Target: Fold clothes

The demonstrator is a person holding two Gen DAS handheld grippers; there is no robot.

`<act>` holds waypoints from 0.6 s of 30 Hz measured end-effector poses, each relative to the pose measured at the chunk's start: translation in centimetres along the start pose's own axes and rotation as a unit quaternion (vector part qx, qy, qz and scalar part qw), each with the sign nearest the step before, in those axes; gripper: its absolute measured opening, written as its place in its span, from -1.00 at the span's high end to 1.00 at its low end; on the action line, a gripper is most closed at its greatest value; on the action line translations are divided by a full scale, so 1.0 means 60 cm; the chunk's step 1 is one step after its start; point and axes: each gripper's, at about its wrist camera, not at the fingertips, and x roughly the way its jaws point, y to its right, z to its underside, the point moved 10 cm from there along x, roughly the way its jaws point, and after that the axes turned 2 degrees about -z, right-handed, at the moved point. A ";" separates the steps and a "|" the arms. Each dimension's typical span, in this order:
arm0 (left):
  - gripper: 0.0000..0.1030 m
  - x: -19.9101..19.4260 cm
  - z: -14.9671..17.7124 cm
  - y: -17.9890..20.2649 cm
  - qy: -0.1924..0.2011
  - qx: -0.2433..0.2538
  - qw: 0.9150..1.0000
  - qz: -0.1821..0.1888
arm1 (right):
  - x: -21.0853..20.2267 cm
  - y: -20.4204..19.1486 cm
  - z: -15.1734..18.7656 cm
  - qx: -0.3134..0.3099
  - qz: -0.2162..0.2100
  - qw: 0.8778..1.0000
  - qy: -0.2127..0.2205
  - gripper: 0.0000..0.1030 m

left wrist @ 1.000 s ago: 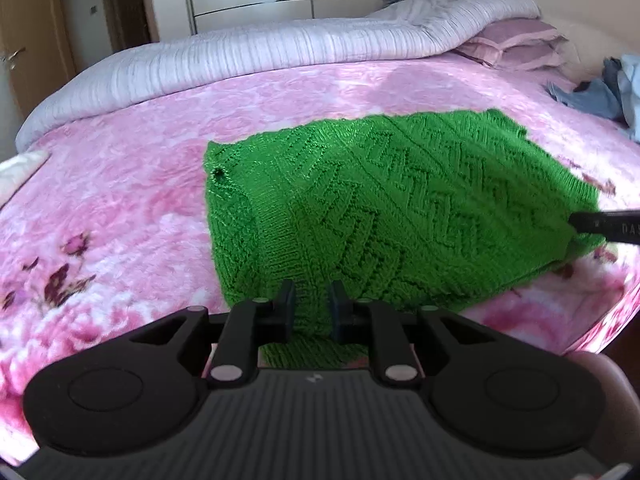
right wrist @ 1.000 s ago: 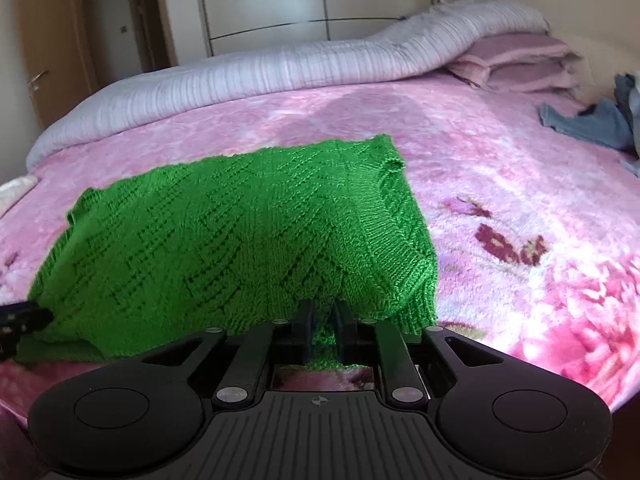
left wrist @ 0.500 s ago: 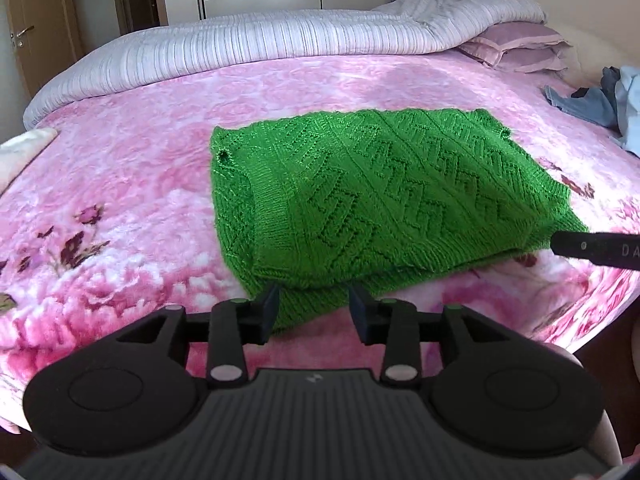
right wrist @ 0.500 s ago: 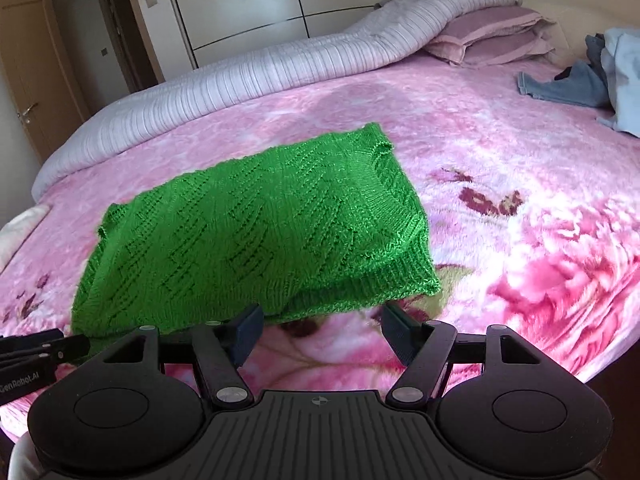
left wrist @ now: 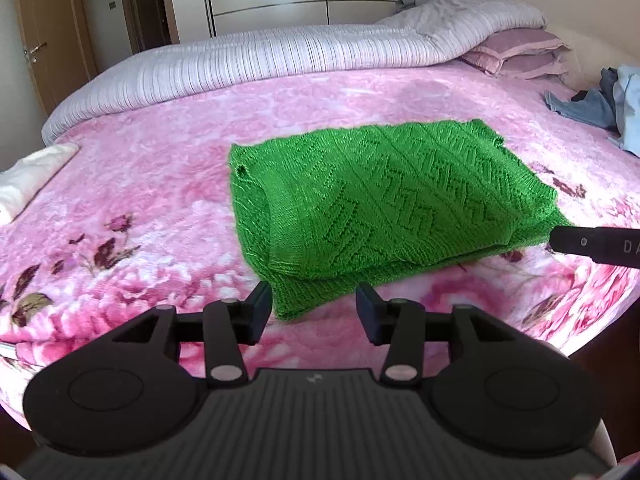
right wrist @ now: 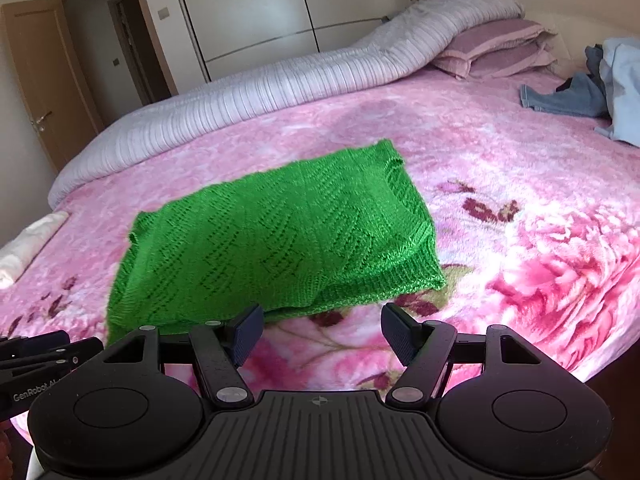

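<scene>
A green knitted sweater point(left wrist: 384, 204) lies folded into a rectangle on the pink flowered blanket point(left wrist: 160, 168); in the right wrist view the sweater point(right wrist: 276, 240) shows the same fold. My left gripper point(left wrist: 312, 310) hovers just in front of its near left corner, jaws still opening, nothing pressed between the pads. My right gripper point(right wrist: 322, 330) stands wide open just short of the near right edge, with only blanket between its fingers. Each gripper's tip shows at the edge of the other view: the right gripper point(left wrist: 592, 242) and the left gripper point(right wrist: 44, 350).
A striped rolled duvet point(left wrist: 280, 56) and purple pillows point(left wrist: 516, 50) line the far side. A heap of blue and grey clothes point(right wrist: 592, 92) lies far right. A white folded cloth point(left wrist: 28, 178) sits at the left edge. Wardrobe doors and a wooden door point(right wrist: 44, 92) stand behind.
Both grippers let go of the sweater's near hem, opened, and drew back and up from it. The sweater now lies flat and folded on the blanket.
</scene>
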 end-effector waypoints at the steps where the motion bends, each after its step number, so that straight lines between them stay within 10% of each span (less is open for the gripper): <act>1: 0.17 -0.005 0.000 0.000 0.002 0.000 1.000 0.000 | -0.006 -0.003 -0.001 -0.001 -0.001 1.000 0.003 -0.34; 18: 0.13 0.001 0.004 -0.003 -0.007 0.001 1.000 0.006 | -0.026 0.010 -0.002 0.022 0.005 1.000 0.013 -0.34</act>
